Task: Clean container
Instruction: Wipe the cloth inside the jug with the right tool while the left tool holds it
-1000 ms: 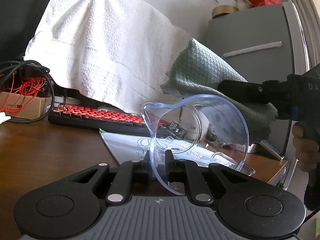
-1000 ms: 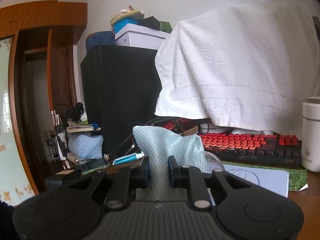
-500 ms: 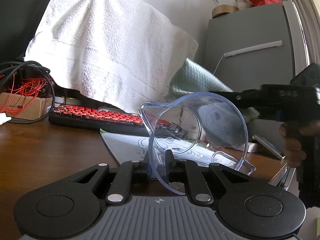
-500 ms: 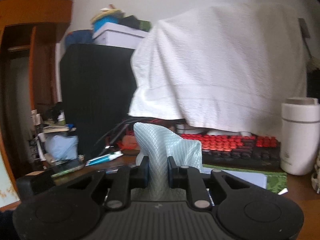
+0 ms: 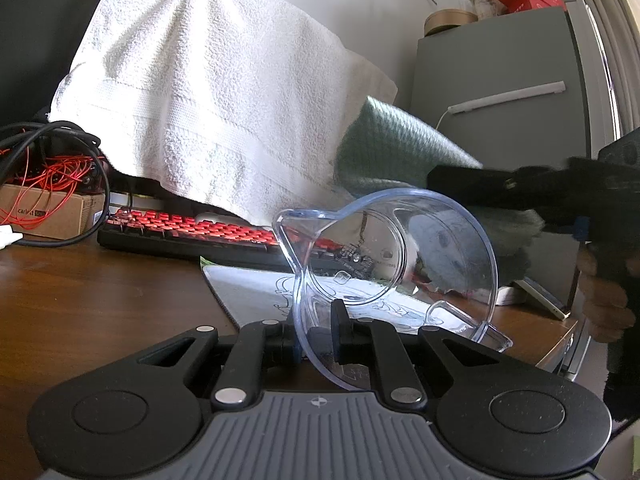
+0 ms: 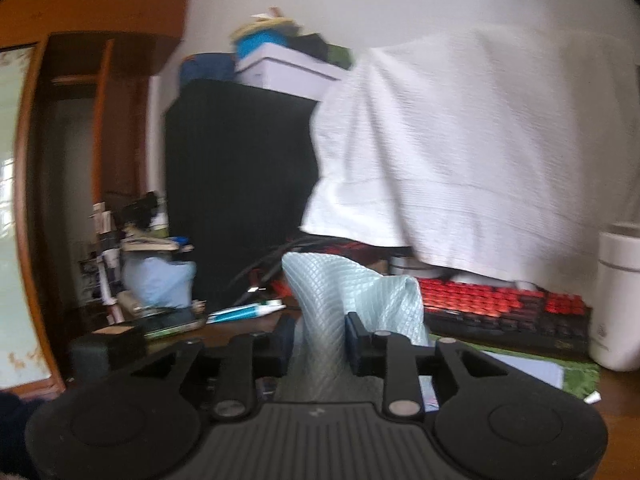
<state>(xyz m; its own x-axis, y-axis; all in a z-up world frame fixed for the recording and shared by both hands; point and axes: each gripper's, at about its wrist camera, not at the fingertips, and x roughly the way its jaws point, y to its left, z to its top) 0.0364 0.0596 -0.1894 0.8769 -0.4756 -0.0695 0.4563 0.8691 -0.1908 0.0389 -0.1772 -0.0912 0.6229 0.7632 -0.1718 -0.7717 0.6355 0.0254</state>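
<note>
Sprawling across the upper left of the left wrist frame, the white towel [image 5: 208,112] backs your clear container [image 5: 394,264], tipped at centre with its mouth facing you so the inside is reachable. Your left hand-held gripper [image 5: 316,334] is pinched on its rim. Your right hand-held gripper [image 6: 318,338] is clamped on the green cloth [image 6: 352,292], ready for wiping.

A brown wooden table [image 5: 80,300] stands against a pale wall [image 5: 360,8]. On it lie a red-keyed keyboard [image 5: 192,232] and a cardboard box [image 5: 52,216], under a draped white towel [image 5: 208,112]. A grey cabinet [image 5: 500,60] stands to the right, a wooden wardrobe [image 6: 100,120] and black cabinet [image 6: 236,184] to the left.
</note>
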